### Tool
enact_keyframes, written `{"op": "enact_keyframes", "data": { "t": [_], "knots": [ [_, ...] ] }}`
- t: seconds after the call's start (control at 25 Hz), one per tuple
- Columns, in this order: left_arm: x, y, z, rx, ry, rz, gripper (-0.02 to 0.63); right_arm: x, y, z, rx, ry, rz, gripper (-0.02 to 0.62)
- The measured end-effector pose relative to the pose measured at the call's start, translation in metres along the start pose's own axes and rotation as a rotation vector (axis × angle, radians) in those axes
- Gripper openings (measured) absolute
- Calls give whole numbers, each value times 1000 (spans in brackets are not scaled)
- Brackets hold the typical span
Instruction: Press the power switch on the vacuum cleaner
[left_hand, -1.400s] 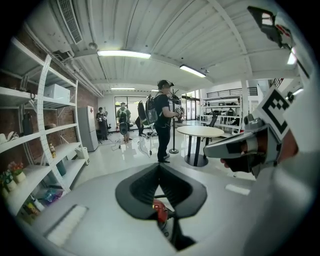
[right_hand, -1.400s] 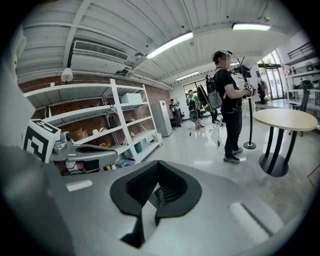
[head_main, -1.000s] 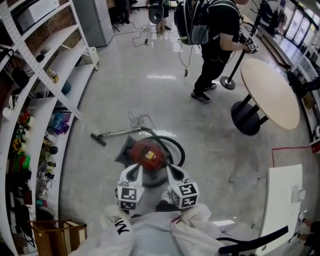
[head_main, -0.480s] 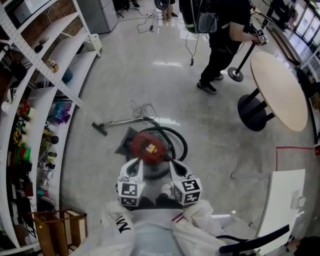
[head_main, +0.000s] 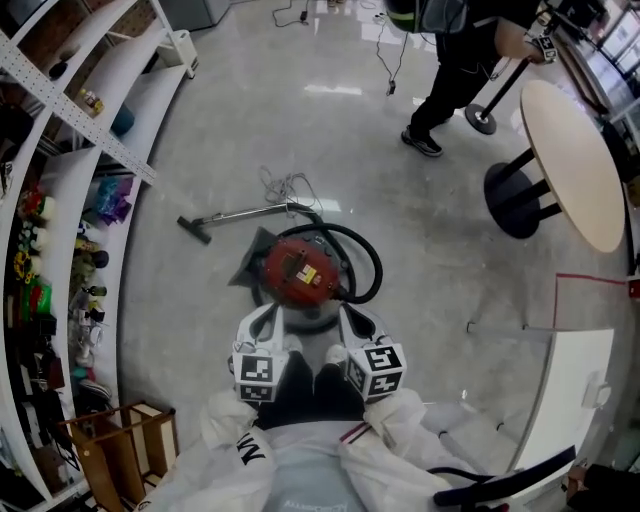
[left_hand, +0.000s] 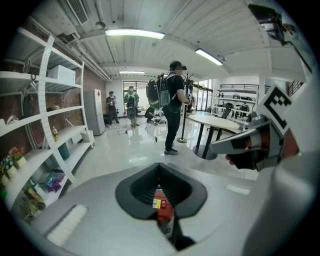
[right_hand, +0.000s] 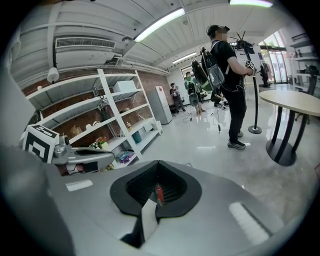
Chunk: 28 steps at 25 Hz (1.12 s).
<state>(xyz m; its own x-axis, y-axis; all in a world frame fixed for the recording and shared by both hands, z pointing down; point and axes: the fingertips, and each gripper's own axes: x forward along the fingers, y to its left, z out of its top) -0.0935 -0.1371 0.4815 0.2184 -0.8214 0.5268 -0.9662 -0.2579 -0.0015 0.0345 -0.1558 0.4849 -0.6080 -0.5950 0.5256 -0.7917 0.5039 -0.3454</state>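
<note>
Red vacuum cleaner (head_main: 300, 272) on floor (head_main: 440, 250)

The vacuum cleaner (head_main: 298, 272) is red with a yellow label and a black hose (head_main: 378, 268), on glossy grey floor (head_main: 300, 140), near white shelves (head_main: 120, 88) and a beige-topped, black-footed table (head_main: 572, 160).

White sleeves (head_main: 232, 440), grey left hand-held gripper (head_main: 263, 320), matching right hand-held gripper (head_main: 352, 317)

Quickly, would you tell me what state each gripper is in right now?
Left gripper: closed, holding nothing.
Right gripper: closed, holding nothing.
</note>
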Motion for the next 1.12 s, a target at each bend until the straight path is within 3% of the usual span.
{"op": "enact_keyframes", "data": {
  "t": [0.44, 1.12],
  "knots": [
    [42, 14, -28, -25, 21, -48, 0, 33, -28, -33, 35, 50, -89, 0],
    [110, -6, -107, -87, 101, -87, 0, 93, -66, -96, 84, 112, -111, 0]
  ]
}}
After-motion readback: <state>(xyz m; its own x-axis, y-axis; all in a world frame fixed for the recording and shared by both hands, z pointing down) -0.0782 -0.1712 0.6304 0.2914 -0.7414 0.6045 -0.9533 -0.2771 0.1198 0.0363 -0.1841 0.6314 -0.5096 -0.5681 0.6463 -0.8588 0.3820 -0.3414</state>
